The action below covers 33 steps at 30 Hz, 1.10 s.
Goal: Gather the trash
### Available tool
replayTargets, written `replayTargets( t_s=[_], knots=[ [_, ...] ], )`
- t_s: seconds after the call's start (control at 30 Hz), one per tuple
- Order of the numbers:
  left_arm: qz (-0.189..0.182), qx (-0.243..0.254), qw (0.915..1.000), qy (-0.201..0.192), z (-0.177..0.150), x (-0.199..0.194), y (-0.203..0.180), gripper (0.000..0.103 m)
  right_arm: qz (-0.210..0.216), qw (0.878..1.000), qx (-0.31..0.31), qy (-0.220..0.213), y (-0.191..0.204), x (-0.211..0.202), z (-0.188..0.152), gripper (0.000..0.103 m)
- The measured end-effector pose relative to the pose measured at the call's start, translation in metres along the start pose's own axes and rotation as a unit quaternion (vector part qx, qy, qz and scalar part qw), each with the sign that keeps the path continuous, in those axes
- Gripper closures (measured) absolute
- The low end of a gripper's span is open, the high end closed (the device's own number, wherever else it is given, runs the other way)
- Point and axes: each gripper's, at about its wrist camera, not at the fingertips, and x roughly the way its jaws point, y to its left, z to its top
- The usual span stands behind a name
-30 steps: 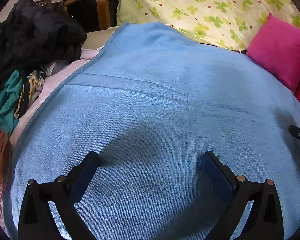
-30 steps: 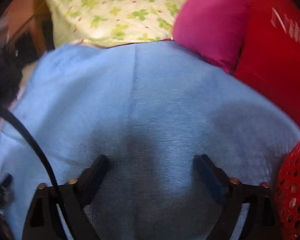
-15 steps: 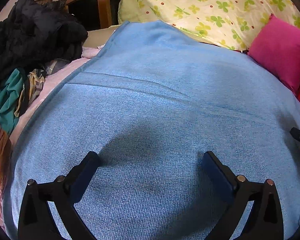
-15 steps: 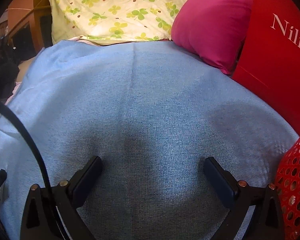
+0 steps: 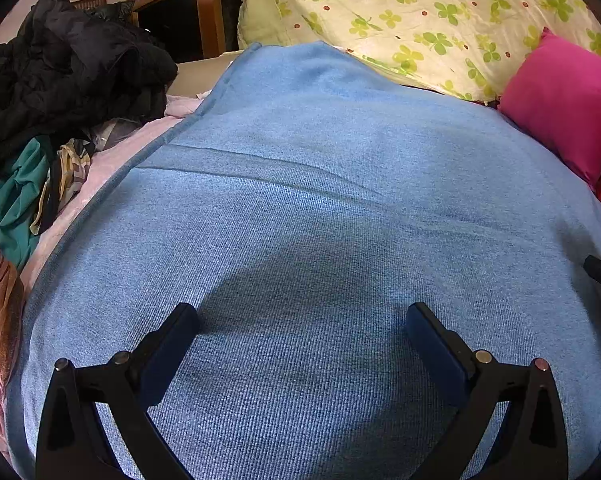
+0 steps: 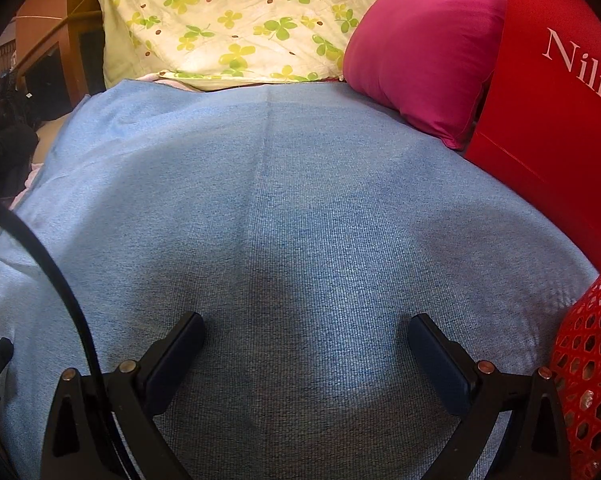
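Two grippers hang tilted down over a bed spread with a blue blanket (image 5: 320, 208). The left gripper (image 5: 302, 320) stands wide, nothing between its fingers, above the blanket's near middle. The right gripper (image 6: 306, 324) is likewise spread to its widest and empty, over the blanket toward the bed's right edge. Whether either fingertip touches the cloth cannot be told.

No loose trash can be made out on the blanket in either view. Small pale bits show through the mesh of the red basket (image 6: 588, 360), cut off at the bed's near right corner; what they are is unclear.

Along the bed's left edge lies a heap of black clothing (image 5: 60, 84), with green cloth (image 5: 12, 200) and a patterned piece below it, partly cut off. A wooden cabinet (image 5: 188, 12) stands beyond the far left corner. At the bed's head sits a clover-print pillow (image 6: 228, 20), then a pink cushion (image 6: 420, 52), then a red bag (image 6: 548, 120) with white lettering cut off at the frame. A black cable (image 6: 52, 272) crosses the right view's left side.
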Motion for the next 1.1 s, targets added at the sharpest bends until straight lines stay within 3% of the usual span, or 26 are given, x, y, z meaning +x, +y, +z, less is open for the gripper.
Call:
replayTargets(
  t_s=[1.1],
  knots=[
    [0.003,-0.007,1.0,-0.001,0.0041,0.0055,0.0019,0.0,0.001,1.0,0.0,0.0,0.0001,0.0003,0.0007,0.0]
  ],
)
